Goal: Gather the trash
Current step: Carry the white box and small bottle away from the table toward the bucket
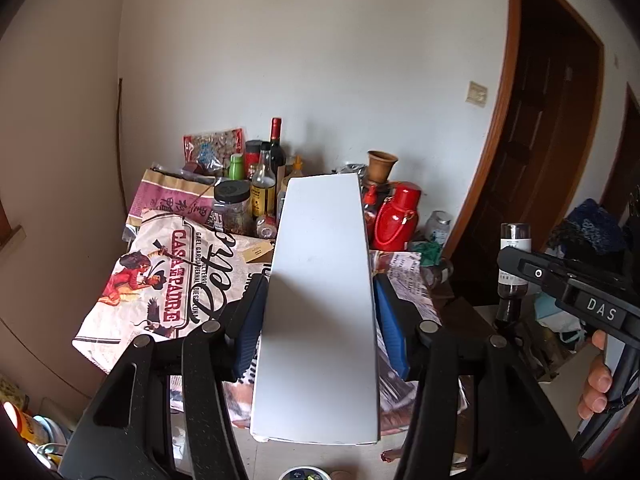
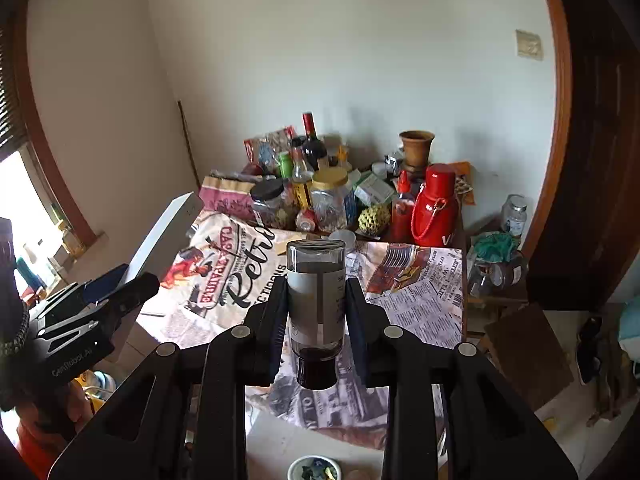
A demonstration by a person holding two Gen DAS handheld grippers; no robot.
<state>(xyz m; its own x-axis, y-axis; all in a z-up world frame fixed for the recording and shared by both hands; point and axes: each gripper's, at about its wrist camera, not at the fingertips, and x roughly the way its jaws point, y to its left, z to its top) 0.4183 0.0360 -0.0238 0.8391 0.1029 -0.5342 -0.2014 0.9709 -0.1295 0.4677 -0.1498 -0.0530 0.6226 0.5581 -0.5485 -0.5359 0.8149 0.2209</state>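
My left gripper (image 1: 320,312) is shut on a long white box (image 1: 320,300), held in the air above the table; the box also shows at the left of the right wrist view (image 2: 164,236). My right gripper (image 2: 316,300) is shut on a small dark glass bottle (image 2: 316,300) with a pale label, held upside down, cap toward me. The bottle also shows at the right of the left wrist view (image 1: 514,272), beside the right gripper's body.
A table with a printed newspaper-style cloth (image 2: 420,292) lies below. Its far end is crowded with bottles, jars, a red flask (image 2: 434,208), a clay pot (image 2: 416,146) and snack bags. A small bowl (image 2: 314,470) sits on the floor below. A wooden door (image 1: 552,140) stands at the right.
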